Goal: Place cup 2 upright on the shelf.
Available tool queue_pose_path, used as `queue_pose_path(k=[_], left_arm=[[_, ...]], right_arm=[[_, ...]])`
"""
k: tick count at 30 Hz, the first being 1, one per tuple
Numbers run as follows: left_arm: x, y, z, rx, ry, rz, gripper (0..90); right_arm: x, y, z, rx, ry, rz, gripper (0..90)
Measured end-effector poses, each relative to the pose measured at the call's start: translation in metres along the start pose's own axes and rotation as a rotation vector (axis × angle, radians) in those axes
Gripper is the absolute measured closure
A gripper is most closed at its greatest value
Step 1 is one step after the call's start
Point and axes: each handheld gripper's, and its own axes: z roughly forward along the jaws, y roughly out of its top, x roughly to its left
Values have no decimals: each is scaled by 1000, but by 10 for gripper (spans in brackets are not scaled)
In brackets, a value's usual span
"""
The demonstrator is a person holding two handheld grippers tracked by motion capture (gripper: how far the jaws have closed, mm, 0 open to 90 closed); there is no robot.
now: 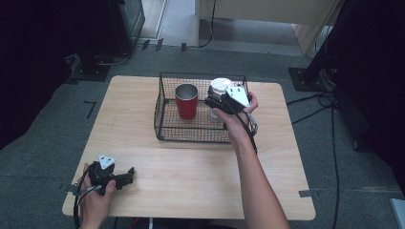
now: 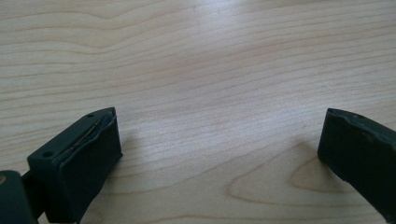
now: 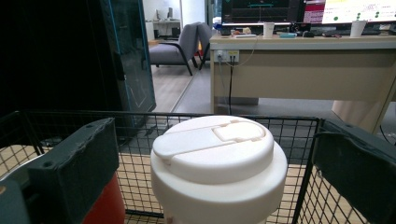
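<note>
White lidded cup (image 3: 218, 170) stands upright between right gripper (image 3: 217, 158) jaws.

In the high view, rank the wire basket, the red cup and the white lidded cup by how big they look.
1. Wire basket, clearly largest; it holds both cups.
2 and 3. Red cup and white lidded cup: unsure, since the right tongs and hand cover much of the white one.

High view overhead, far; gripper views close; wire basket (image 1: 165, 114) shared with right.
</note>
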Motion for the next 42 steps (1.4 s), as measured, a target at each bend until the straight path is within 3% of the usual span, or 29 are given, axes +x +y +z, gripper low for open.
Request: queue_pose_path(k=[4, 10, 23, 42], left_arm=[[0, 0, 0, 1, 0, 1, 0], [0, 0, 0, 1, 0, 1, 0], [0, 0, 0, 1, 0, 1, 0], [0, 0, 0, -1, 0, 0, 0]], right_arm=[[-3, -1, -10, -4, -1, -34, 6], [-15, -6, -25, -5, 33, -14, 6], [-26, -13, -62, -25, 86, -58, 6], [-59, -30, -111, -33, 89, -62, 6]])
